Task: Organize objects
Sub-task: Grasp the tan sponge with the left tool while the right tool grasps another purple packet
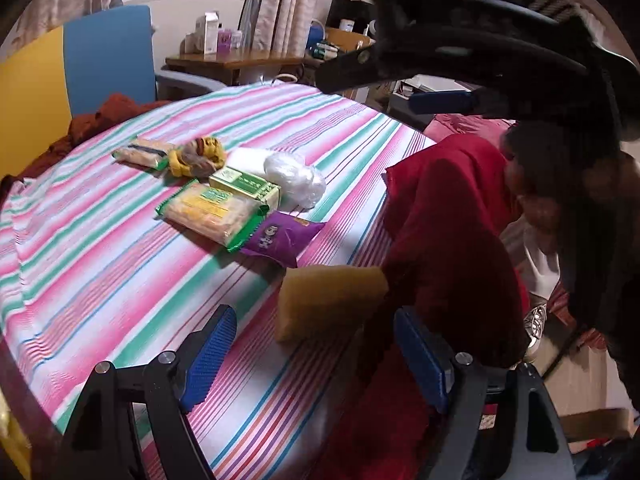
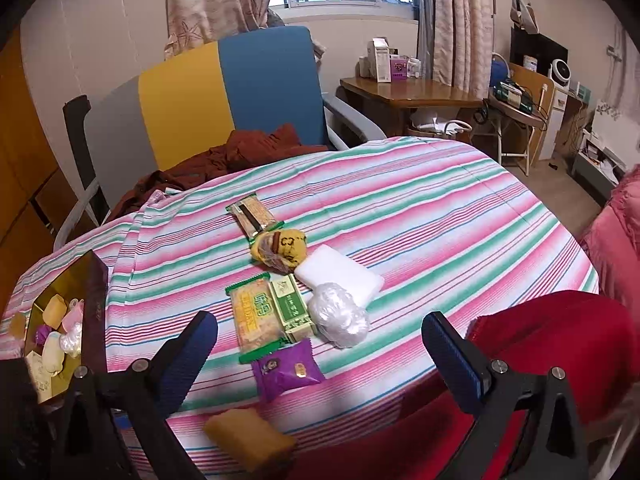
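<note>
Snacks lay in a loose cluster on the striped tablecloth (image 2: 420, 216), and we read them left to right from the right wrist view. Far left sat the dark box (image 2: 94, 312), open, with small wrapped sweets inside. Next came the long biscuit pack (image 2: 252, 218), its long axis running away from us and a little leftward. Below it lay the big green-edged cracker pack (image 2: 256, 318), its length also pointing away from us, with the green carton (image 2: 290, 306) touching its right side and lined up the same way. Between the two packs sat the yellow bun (image 2: 280, 250). The purple sachet (image 2: 286, 370) lay just beneath the cracker pack, tilted. Nearest us was the orange-wrapped cake (image 2: 248, 434), its long axis slanting down to the right. Further right we had the white block (image 2: 340, 276) and the crinkled clear bag (image 2: 340, 314) touching it.

Our right gripper (image 2: 320, 354) hung spread wide above the cluster, holding nothing. Our left gripper (image 1: 316, 354) was likewise parted and held nothing, the orange-wrapped cake just ahead between its fingers.
</note>
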`<state>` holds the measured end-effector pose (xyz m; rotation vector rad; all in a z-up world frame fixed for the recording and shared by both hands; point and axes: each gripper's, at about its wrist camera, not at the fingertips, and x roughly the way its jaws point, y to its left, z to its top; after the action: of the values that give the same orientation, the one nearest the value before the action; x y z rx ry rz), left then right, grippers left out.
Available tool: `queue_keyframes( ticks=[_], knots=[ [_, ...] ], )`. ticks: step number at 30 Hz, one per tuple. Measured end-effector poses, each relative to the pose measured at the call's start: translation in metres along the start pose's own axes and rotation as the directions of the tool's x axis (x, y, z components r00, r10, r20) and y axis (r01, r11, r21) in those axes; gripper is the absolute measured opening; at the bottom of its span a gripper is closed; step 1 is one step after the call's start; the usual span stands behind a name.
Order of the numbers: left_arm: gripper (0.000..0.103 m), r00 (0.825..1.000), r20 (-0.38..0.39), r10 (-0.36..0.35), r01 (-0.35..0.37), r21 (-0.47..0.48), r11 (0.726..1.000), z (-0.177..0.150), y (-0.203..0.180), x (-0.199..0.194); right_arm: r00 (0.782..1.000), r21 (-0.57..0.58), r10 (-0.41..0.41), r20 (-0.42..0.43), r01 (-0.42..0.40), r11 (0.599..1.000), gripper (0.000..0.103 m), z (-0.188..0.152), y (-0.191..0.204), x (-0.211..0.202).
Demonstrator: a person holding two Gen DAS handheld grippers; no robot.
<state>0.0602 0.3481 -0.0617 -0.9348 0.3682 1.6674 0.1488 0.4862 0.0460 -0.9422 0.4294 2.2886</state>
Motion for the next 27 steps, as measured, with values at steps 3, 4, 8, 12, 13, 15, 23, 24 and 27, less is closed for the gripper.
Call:
queue_keyframes(
  ticks=[3, 4, 8, 12, 13, 15, 23, 24, 27],
  knots=[
    [0.083, 1.000, -0.013, -0.006, 0.005, -0.022, 1.000, 0.003, 0.002, 0.009, 1.000, 0.015, -0.004, -0.006, 0.004, 1.000, 0.103, -0.001, -0.006, 0.003],
    [0.083, 1.000, -0.019, -0.008, 0.008, -0.027, 1.000, 0.003, 0.003, 0.012, 1.000, 0.019, -0.007, -0.012, 0.007, 1.000, 0.103, -0.002, -0.008, 0.004],
    [0.081, 0.999, -0.035, -0.023, 0.021, -0.053, 0.998, 0.006, 0.005, 0.028, 0.999, 0.032, -0.012, -0.031, 0.013, 0.999, 0.103, -0.006, -0.014, 0.011],
    [0.060, 0.996, -0.028, -0.080, 0.078, -0.089, 0.993, 0.003, 0.013, 0.031, 0.999, 0.041, -0.010, -0.045, 0.011, 0.999, 0.103, -0.007, -0.016, 0.016],
    [0.059, 0.997, -0.022, -0.081, 0.079, -0.075, 0.994, 0.002, 0.013, 0.028, 0.999, 0.037, -0.010, -0.052, 0.012, 0.999, 0.103, -0.007, -0.016, 0.018],
    [0.058, 0.998, -0.005, -0.070, 0.069, -0.068, 0.995, 0.001, 0.014, 0.020, 0.997, 0.027, -0.007, -0.071, 0.009, 1.000, 0.103, -0.008, -0.014, 0.023],
    [0.059, 0.999, 0.054, 0.007, 0.000, -0.122, 0.993, -0.016, 0.040, -0.025, 0.967, -0.106, 0.048, -0.251, -0.077, 0.991, 0.103, -0.017, 0.013, 0.057],
    [0.059, 0.998, 0.054, 0.014, -0.007, -0.141, 0.990, -0.020, 0.045, -0.030, 0.958, -0.137, 0.050, -0.282, -0.092, 0.986, 0.103, -0.018, 0.018, 0.062],
    [0.059, 0.997, 0.065, 0.041, -0.029, -0.177, 0.984, -0.029, 0.054, -0.041, 0.928, -0.241, 0.030, -0.372, -0.128, 0.962, 0.103, -0.021, 0.035, 0.079]
  ],
)
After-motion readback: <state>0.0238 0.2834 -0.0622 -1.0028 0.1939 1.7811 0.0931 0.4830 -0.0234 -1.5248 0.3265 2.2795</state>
